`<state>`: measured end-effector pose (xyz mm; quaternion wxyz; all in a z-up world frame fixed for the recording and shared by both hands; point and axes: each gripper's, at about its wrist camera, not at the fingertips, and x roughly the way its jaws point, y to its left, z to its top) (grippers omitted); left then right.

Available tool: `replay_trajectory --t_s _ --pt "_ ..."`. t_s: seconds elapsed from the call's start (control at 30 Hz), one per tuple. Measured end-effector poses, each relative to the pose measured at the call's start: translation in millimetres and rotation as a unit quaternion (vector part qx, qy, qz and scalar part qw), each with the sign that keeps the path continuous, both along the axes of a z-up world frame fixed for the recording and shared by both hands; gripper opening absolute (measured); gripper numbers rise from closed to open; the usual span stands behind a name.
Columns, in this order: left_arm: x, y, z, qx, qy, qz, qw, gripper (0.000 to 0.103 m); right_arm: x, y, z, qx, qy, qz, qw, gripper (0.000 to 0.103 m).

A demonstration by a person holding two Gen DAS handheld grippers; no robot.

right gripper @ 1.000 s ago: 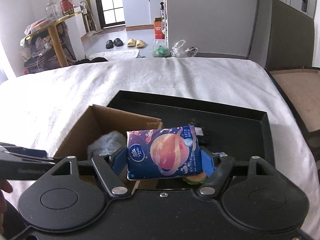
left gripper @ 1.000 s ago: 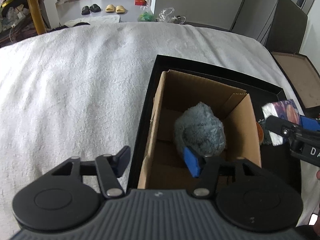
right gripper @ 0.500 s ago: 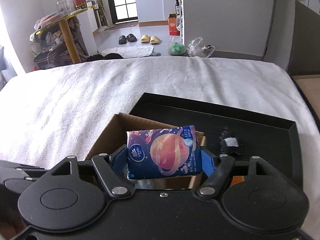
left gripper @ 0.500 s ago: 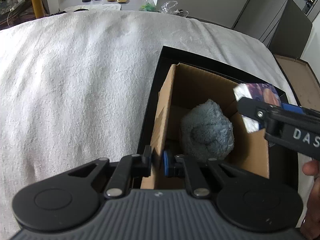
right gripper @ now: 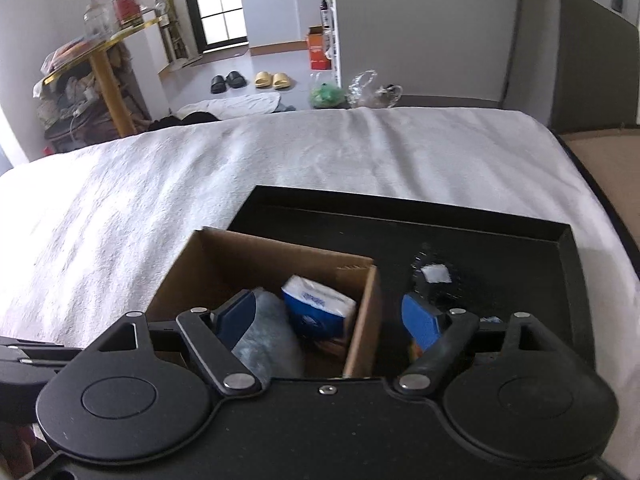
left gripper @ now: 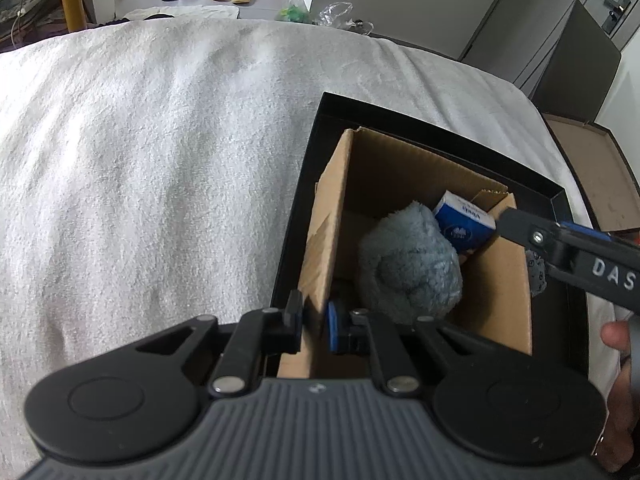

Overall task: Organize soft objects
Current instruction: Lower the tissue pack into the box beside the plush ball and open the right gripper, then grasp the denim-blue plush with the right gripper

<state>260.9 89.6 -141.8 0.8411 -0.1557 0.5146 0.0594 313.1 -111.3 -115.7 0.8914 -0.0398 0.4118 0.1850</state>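
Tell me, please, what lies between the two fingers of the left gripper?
The near wall of the cardboard box stands between the fingers of the left gripper, which are closed on it. The left wrist view shows this.

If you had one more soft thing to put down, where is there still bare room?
The white towel left of the black tray is bare. The tray floor behind the small dark item is free. The cardboard box is crowded: grey plush and tissue pack fill it.
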Motion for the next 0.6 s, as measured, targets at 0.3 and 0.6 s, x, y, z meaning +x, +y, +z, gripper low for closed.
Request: replay_trajectory --t_s 0.3,0.6 --pt "-3.2 -5.5 4.1 0.016 0.005 -0.001 0.9999 0.028 -15.0 -39.8 -12.5 0.000 0.011 -0.033 0.999 0.079" --pt "-8.5 -17.5 15.6 0.041 -0.007 0.001 0.9991 0.064 -22.2 -78.6 -26.2 0.015 0.016 -0.056 0.998 0.079"
